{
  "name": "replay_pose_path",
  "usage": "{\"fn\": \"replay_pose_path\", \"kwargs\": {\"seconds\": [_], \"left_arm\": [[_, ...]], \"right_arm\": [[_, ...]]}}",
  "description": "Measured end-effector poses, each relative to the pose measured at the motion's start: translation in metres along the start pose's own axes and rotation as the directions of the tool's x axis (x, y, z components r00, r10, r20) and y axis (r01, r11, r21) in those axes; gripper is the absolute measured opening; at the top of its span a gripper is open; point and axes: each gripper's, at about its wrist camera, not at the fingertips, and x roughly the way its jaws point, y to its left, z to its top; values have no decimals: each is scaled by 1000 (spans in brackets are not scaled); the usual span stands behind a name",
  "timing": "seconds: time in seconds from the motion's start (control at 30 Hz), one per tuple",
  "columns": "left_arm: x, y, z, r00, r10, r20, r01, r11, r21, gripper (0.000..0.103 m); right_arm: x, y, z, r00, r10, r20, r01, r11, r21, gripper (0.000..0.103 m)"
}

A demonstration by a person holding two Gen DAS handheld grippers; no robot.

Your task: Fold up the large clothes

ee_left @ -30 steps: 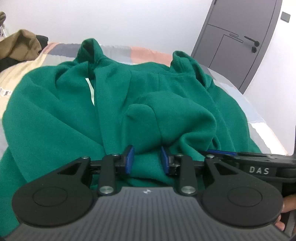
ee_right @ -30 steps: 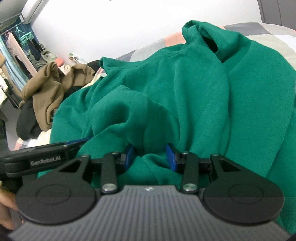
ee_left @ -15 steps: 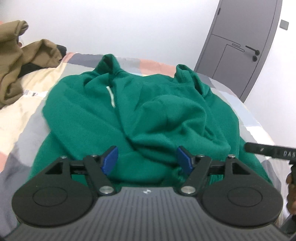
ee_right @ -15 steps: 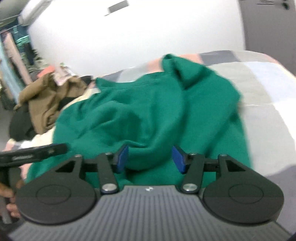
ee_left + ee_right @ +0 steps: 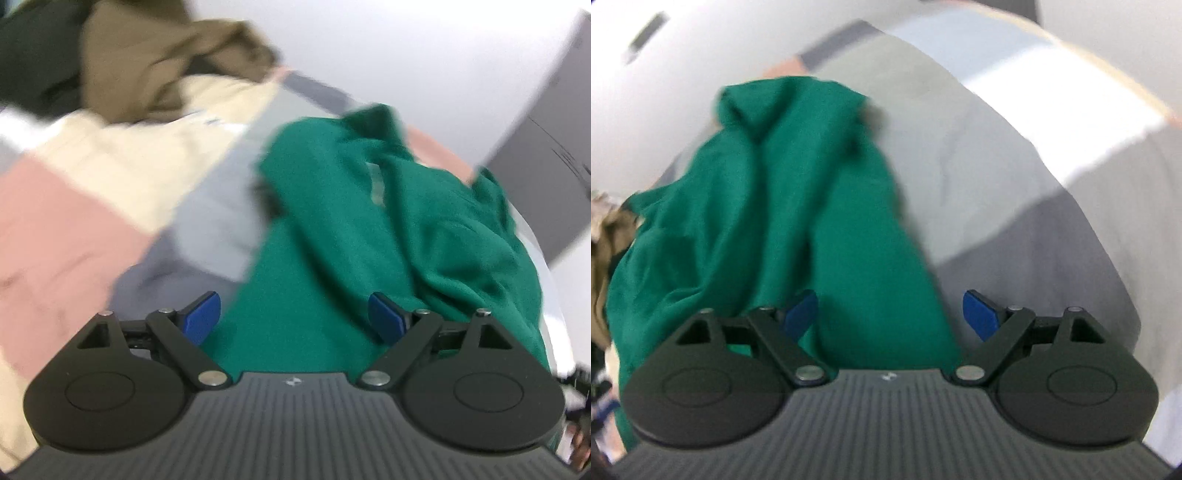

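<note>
Both tongs are released and still widening: left gripper (image 5: 295,317) and right gripper (image 5: 891,314) hover over the green garment (image 5: 388,229) on the bed (image 5: 110,206), gripping nothing. Only the left view shows the brown clothes (image 5: 155,62) far left.

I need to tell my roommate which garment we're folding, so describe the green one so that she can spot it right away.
On the bed with the patchwork cover of pink, cream and grey blocks, the rumpled emerald-green fleece top lies toward the grey door. Unlike the olive-brown garment heaped near the wall, it is bright green.
</note>
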Motion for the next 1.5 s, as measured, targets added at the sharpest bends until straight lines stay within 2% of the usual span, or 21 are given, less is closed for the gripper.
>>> {"fn": "replay_pose_path", "kwargs": {"seconds": [0.13, 0.23, 0.3, 0.43, 0.53, 0.63, 0.67, 0.7, 0.77, 0.8, 0.83, 0.87, 0.9, 0.93, 0.97, 1.0, 1.03, 1.07, 1.17, 1.3, 1.5], "left_arm": [[3, 33, 2, 1000, -4, -20, 1, 987, -159, 90], [12, 45, -1, 997, -17, -69, 0, 972, -237, 90], [18, 46, -6, 990, -98, -103, 66, 959, -276, 90], [18, 43, -16, 958, -252, -137, 199, 929, -311, 89], [5, 32, -25, 939, -315, -138, 268, 922, -280, 88], [-5, 21, -29, 924, -353, -149, 313, 920, -237, 88], [-3, 17, -31, 927, -332, -174, 292, 931, -220, 88], [1, 15, -38, 934, -287, -213, 247, 949, -196, 88], [8, 9, -45, 939, -209, -273, 172, 973, -153, 86], [8, 6, -46, 941, -200, -274, 167, 976, -141, 86], [7, 5, -46, 942, -196, -274, 165, 977, -132, 86], [5, 3, -47, 941, -192, -278, 163, 979, -123, 84], [2, 1, -48, 944, -179, -276, 155, 982, -108, 75], [-3, 0, -49, 948, -169, -270, 147, 984, -101, 59], [-7, -2, -51, 951, -165, -262, 145, 985, -96, 48], [-13, -3, -51, 953, -168, -252, 150, 985, -87, 31], [-20, -4, -50, 955, -177, -238, 161, 983, -86, 26], [-28, -2, -49, 956, -203, -214, 186, 978, -98, 24], [-52, 14, -41, 946, -303, -118, 276, 940, -201, 17], [-90, 26, -30, 926, -377, -17, 357, 889, -287, 9], [-147, 20, -22, 890, -456, 22, 446, 859, -252, 8]], "right_arm": [[14, -14, -1, 998, 32, -60, -26, 995, 97, 90], [18, -8, -4, 990, 93, -104, -83, 992, 96, 92], [20, -7, -7, 987, 110, -118, -99, 991, 93, 92], [19, -1, -14, 978, 155, -141, -145, 986, 80, 92], [16, 2, -20, 949, 262, -173, -248, 964, 97, 92], [10, 10, -29, 878, 437, -194, -422, 899, 115, 92], [8, 15, -31, 877, 437, -199, -428, 900, 86, 92], [6, 20, -34, 891, 407, -202, -406, 913, 46, 92], [10, 25, -36, 933, 300, -201, -304, 952, 9, 89], [13, 26, -38, 952, 233, -197, -239, 971, -6, 89], [17, 26, -38, 959, 199, -201, -206, 978, -16, 88], [20, 27, -43, 961, 185, -207, -195, 980, -27, 85], [21, 30, -46, 964, 165, -208, -179, 983, -49, 83], [21, 35, -48, 969, 137, -204, -157, 984, -83, 67], [18, 39, -50, 975, 101, -200, -127, 984, -122, 44], [14, 42, -51, 978, 80, -192, -108, 984, -144, 33], [9, 41, -50, 977, 104, -184, -129, 983, -128, 23], [3, 39, -49, 974, 145, -175, -164, 981, -104, 18], [-21, 30, -43, 960, 254, -115, -262, 963, -58, 15], [-58, 19, -32, 934, 356, -22, -357, 934, -14, 13], [-96, 8, -23, 874, 485, 36, -485, 874, 13, 13]]}}
